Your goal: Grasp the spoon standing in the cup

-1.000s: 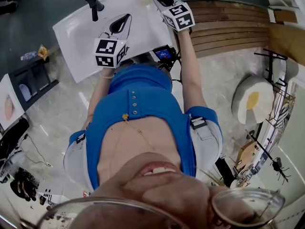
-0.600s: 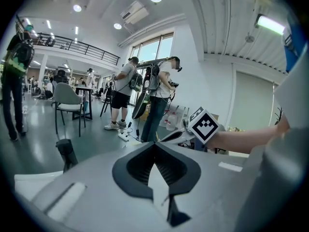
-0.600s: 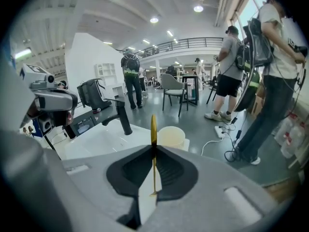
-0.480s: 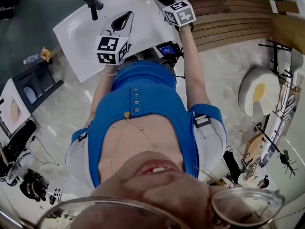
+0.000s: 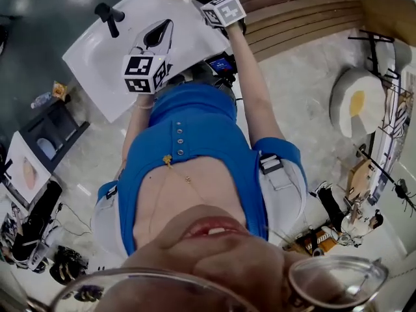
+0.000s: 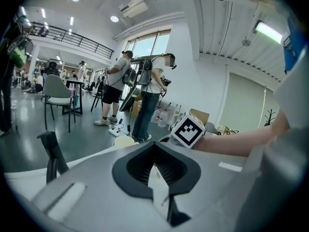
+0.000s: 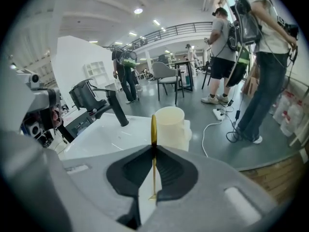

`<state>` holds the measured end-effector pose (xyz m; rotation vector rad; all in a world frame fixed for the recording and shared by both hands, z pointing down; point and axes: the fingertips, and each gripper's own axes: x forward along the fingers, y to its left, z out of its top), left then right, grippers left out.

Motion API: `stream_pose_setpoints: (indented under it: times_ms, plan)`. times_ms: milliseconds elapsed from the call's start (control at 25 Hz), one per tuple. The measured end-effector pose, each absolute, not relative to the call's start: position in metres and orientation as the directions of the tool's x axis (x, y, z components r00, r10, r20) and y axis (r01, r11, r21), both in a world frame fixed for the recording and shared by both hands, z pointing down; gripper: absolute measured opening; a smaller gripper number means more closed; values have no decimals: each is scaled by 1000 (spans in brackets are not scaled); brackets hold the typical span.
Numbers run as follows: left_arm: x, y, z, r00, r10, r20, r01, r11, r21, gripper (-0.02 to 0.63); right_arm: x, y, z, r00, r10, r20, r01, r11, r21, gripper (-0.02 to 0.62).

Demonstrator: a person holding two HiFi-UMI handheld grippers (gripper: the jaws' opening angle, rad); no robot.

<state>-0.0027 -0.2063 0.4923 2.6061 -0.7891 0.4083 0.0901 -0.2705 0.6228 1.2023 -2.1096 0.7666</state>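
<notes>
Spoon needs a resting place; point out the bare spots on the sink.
Free: bare white sink between the black faucet and the cream cup, and the stretch left of the left gripper. Crowded: the cup's corner, where the right gripper holds the spoon.

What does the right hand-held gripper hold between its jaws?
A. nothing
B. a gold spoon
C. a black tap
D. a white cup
B: in the right gripper view the right hand-held gripper has its jaws closed on the thin gold spoon, with the cup standing beyond it.
</notes>
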Motion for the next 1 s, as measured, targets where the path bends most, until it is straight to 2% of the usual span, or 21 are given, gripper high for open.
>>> stream_pose_setpoints:
  times_ms: [360,680,1000]
  plan:
    - [8,-203,494,817,-426,389,-548,-781,298,1,90,-274,649,-393,-550,737,-901,392,-187,15]
    - [0,-206,498,817,-428,386,-555,-764,328,0,97,-268,678,-354,-545,760,-925,322,-200,3]
    - [-5,-209,499,806,-447,388,-577,-741,344,1,93,-272,690,-350,-521,779,-925,323,-199,5]
